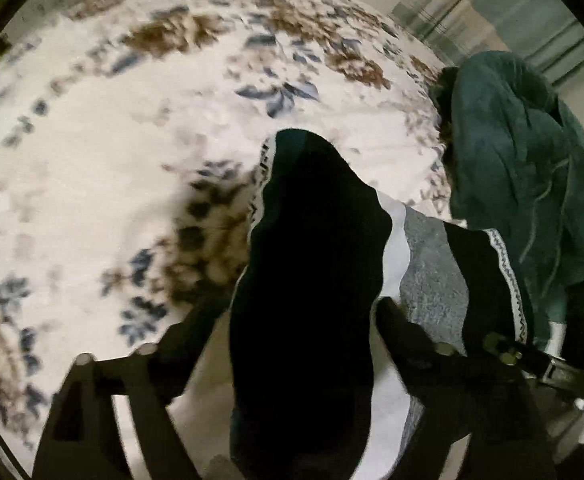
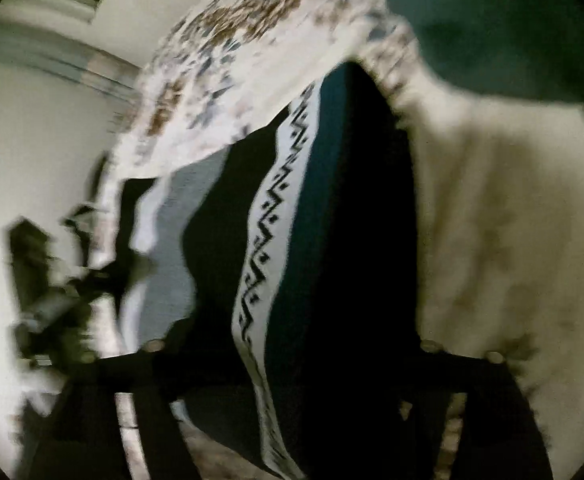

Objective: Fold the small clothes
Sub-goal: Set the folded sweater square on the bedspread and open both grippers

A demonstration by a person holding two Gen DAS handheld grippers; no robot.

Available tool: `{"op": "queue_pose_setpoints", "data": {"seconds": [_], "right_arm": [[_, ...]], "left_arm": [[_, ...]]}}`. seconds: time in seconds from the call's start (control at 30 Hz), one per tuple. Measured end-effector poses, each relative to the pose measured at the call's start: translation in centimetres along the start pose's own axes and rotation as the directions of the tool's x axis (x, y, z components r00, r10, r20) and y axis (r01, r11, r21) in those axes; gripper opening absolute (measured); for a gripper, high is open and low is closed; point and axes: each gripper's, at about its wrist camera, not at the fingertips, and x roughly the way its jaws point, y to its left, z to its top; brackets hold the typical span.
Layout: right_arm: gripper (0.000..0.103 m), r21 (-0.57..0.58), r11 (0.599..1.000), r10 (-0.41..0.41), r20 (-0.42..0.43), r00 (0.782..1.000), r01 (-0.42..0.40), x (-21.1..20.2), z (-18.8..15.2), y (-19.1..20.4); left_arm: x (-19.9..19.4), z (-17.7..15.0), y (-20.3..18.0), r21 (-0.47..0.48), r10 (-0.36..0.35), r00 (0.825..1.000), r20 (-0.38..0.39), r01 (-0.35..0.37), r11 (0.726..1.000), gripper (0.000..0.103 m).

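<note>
A small dark garment [image 1: 312, 264] with white and grey bands and a zigzag-patterned white stripe hangs lifted above the floral bedspread [image 1: 132, 140]. My left gripper [image 1: 300, 320] is shut on one end of it, the cloth running between the fingers. In the right wrist view the same garment [image 2: 332, 240] fills the middle, and my right gripper [image 2: 292, 352] is shut on its other end. The right gripper also shows at the right edge of the left wrist view [image 1: 532, 360]. The right wrist view is blurred.
A teal fleece garment [image 1: 532, 168] lies bunched at the right of the bed. Striped curtains [image 1: 512, 12] hang beyond it. The bedspread [image 2: 252, 40] spreads behind the garment, with a pale wall [image 2: 32, 160] at left.
</note>
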Motion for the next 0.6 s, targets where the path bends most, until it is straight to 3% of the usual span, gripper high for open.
{"op": "queue_pose_setpoints", "data": {"seconds": [0.07, 0.1, 0.17, 0.3, 0.37, 0.6], "right_arm": [[0.096, -0.043, 0.99, -0.131, 0.052, 0.99, 0.134, -1.7, -1.1, 0.8], [0.103, -0.06, 0.973, -0.217, 0.088, 0.972, 0.223, -2.4, -2.0, 1.4], [0.103, -0.063, 0.941, -0.323, 0.113, 0.94, 0.331, -3.6, -3.7, 2.1], [0.103, -0.047, 0.881, -0.458, 0.16, 0.874, 0.47, -6.5, -7.6, 2.6], [0.103, -0.048, 0.854, -0.502, 0.188, 0.845, 0.518, -8.9, -10.0, 2.9], [0.103, -0.012, 0.844, -0.516, 0.253, 0.818, 0.536, -17.6, -14.5, 5.5]], "left_arm": [[-0.9, -1.0, -0.5, 0.013, 0.07, 0.997, 0.042, -0.071, 0.997, 0.091], [-1.3, -1.7, -0.8, 0.021, 0.101, 0.993, 0.058, -0.102, 0.995, 0.091], [-2.0, -3.3, -1.4, 0.02, 0.179, 0.98, 0.09, -0.181, 0.983, 0.103], [-3.3, -6.0, -2.9, 0.03, 0.23, 0.968, 0.105, -0.234, 0.972, 0.103], [-4.4, -7.1, -3.7, 0.032, 0.234, 0.968, 0.09, -0.237, 0.971, 0.103], [-12.5, -10.9, -8.1, 0.07, 0.259, 0.954, 0.151, -0.271, 0.96, 0.103]]}}
